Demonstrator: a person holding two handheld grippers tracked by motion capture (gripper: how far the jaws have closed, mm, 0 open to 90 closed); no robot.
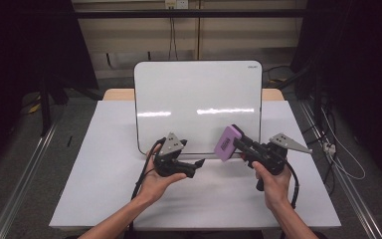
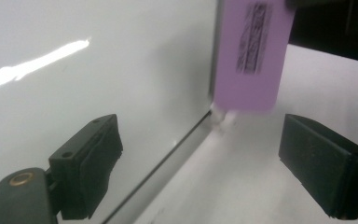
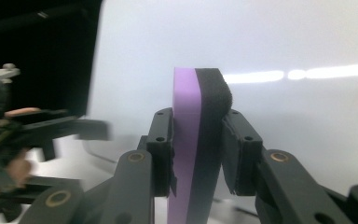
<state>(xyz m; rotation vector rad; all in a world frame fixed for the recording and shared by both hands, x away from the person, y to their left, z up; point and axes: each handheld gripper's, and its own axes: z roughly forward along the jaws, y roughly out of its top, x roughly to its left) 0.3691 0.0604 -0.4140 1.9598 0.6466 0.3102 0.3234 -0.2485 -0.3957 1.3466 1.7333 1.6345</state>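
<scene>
A blank whiteboard [image 1: 198,102] lies on the white table [image 1: 104,164]. My right gripper [image 1: 236,142] is shut on a purple eraser [image 1: 226,143] with a black felt side [image 3: 212,135], held over the board's near right corner. In the left gripper view the purple eraser [image 2: 254,51] hangs above the whiteboard's edge [image 2: 186,135]. My left gripper [image 1: 199,163] is open just in front of the board's near edge, its jaws wide apart with nothing between them. The right gripper view shows the left gripper [image 3: 93,130] at the left.
The whiteboard [image 3: 284,42] reflects two bright light streaks. Black curtains flank the table, and cables [image 1: 343,159] run along the floor at the right. Bare table surface stretches to the left and in front of the hands.
</scene>
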